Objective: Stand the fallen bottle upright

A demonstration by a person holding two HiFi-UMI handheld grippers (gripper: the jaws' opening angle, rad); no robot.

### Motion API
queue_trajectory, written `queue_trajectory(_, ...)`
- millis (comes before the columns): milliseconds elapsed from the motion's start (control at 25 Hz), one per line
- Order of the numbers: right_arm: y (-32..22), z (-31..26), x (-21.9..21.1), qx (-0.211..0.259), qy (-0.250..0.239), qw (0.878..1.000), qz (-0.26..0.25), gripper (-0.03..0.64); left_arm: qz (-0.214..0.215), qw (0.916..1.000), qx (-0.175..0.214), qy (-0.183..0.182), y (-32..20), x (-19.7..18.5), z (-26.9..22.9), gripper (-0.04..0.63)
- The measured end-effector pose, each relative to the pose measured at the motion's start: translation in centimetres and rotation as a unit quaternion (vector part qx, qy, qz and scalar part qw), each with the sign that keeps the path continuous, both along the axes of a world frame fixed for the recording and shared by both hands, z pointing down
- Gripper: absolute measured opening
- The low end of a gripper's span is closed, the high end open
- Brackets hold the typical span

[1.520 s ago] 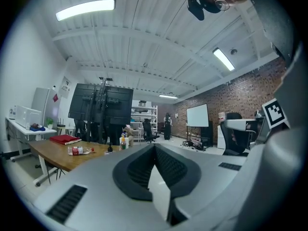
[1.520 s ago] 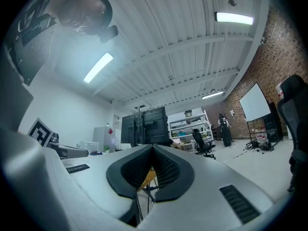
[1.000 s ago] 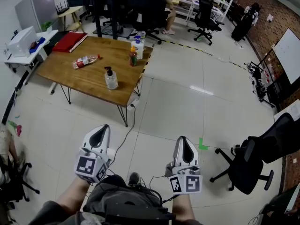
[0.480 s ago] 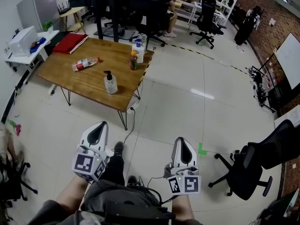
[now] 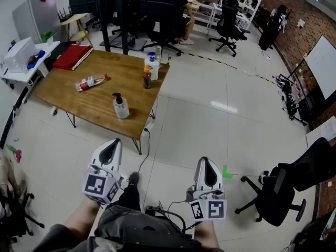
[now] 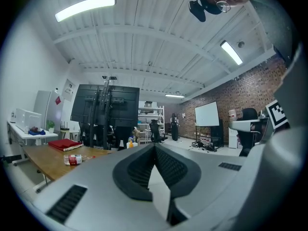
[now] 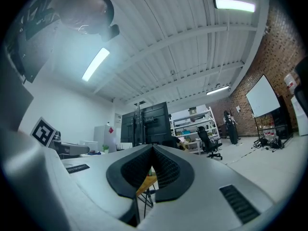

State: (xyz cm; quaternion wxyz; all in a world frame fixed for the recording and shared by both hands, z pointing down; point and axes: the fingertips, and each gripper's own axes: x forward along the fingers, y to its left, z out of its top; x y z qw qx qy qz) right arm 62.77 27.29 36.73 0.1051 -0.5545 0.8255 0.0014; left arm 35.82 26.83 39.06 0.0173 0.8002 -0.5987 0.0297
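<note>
A clear plastic bottle with a red label (image 5: 90,82) lies on its side on the wooden table (image 5: 100,101) at the upper left of the head view. It also shows small on the tabletop in the left gripper view (image 6: 73,160). My left gripper (image 5: 112,144) and right gripper (image 5: 205,163) are held low over the tiled floor, well short of the table. Both point toward it with their jaws shut and nothing between them. In the gripper views the left gripper (image 6: 154,146) and right gripper (image 7: 153,149) show their pads meeting at the tips.
A pump bottle (image 5: 121,106) stands near the table's front edge. A small orange-capped bottle (image 5: 147,77) and a white bottle (image 5: 152,66) stand at its right edge, a red folder (image 5: 72,56) at its far left. A black office chair (image 5: 283,185) stands to the right.
The table and its bottles have drawn nearer and shifted slightly left in the head view. Both grippers have been carried forward, still shut. A foot has stepped out between them.
</note>
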Motion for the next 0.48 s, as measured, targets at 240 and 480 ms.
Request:
queue_trajectory(240,-7.0,-0.2,-3.4,-0.003,0.019,1.000,0.013,0.009,0.006,0.9999,0.002,0.013,-7.6,-3.7,-0.1,0.032)
queue_trajectory(480,-14.9,-1.6,-7.7,0.007,0.033,0.999,0.025,0.009,0.028,0.9995,-0.003,0.011,-15.8,-6.9,-0.3,0.032)
